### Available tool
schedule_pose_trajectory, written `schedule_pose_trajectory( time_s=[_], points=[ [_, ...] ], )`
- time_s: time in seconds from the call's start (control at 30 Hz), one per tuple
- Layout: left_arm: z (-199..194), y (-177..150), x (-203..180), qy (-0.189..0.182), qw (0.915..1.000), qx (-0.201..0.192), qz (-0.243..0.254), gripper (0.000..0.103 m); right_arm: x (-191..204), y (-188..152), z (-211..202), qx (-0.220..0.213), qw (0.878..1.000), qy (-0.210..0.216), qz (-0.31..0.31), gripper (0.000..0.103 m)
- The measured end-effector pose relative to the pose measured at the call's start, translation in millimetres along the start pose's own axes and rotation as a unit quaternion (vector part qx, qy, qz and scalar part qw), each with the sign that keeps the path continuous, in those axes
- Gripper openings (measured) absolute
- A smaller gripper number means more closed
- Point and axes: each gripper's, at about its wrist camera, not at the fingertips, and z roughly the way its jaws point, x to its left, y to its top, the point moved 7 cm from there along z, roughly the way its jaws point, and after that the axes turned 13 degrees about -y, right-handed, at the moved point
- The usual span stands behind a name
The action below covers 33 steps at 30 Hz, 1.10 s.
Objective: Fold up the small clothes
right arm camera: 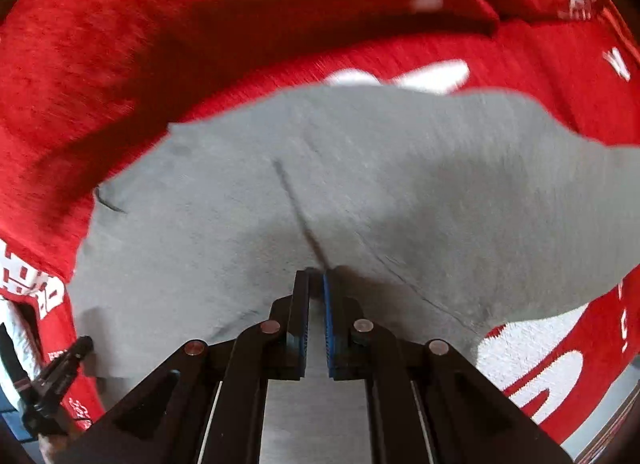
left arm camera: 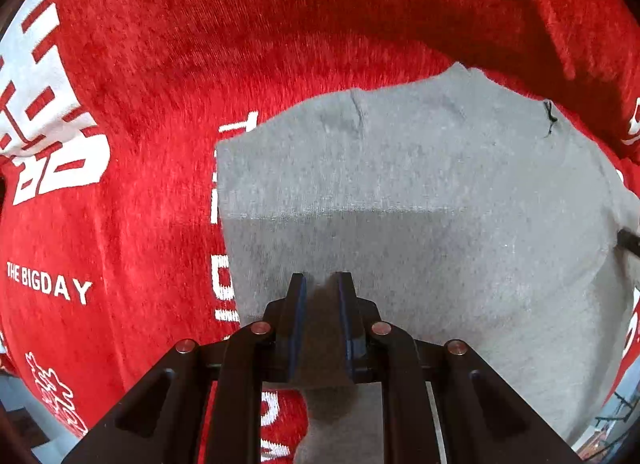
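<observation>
1. A grey garment (left arm camera: pixel 400 192) lies on a red cloth with white lettering (left arm camera: pixel 140 84), which covers whatever surface is underneath; I cannot tell if that is a tabletop or something else.
2. The left tool (left arm camera: pixel 322 284) points almost straight down over the near part of the garment. Its fingers are drawn close, and a tongue of grey fabric runs between them, so it is pinching the garment's edge.
3. The right tool (right arm camera: pixel 317 278) is pressed nearly together, with a ridge of grey fabric rising into its tips. It too appears to be pinching the garment (right arm camera: pixel 340 184); a crease runs away from that pinch.
4. In the right wrist view, part of the other tool (right arm camera: pixel 60 376) shows at the lower left, beside the garment's edge.
5. Judged step: a fold is in progress, with both tools holding one edge and carrying it across the garment. The blur in the right view fits that.
6. The next move likely calls for keeping both pinches level and evenly spaced, laying the lifted edge onto the far edge, then releasing.
7. Uneven travel could leave a skewed fold.
</observation>
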Motion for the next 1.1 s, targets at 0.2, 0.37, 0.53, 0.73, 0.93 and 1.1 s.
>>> schedule_pose_trajectory(
  time_s=[0.2,0.37,0.53,0.73,0.93,1.1],
  points=[
    [-2.2,-5.7,-9.4,0.017,0.9997,0.012,0.009,0.018,-21.7,-10.4,-10.6,0.010,1.000,0.010,0.010,0.008],
    [-10.2,-11.6,-33.5,0.007,0.9997,0.017,0.017,0.018,-40.7,-23.1,-24.3,0.020,0.999,0.030,0.028,0.009],
    [-14.7,-21.1,-66.5,-0.005,0.9993,0.029,0.025,0.018,-60.2,-39.7,-36.7,0.035,0.998,0.046,0.037,0.009],
    [-13.1,-29.7,-98.7,-0.016,0.9986,0.041,0.030,0.018,-67.6,-56.4,-41.8,0.050,0.996,0.053,0.044,0.009],
    [-17.3,-37.1,-125.1,-0.007,0.9991,0.028,0.032,0.102,-79.3,-65.8,-39.6,0.062,0.994,0.062,0.060,0.009],
    [-12.3,-45.1,-153.6,-0.012,0.9981,0.044,0.041,0.102,-97.8,-71.7,-36.7,0.072,0.992,0.067,0.079,0.020]
  ],
)
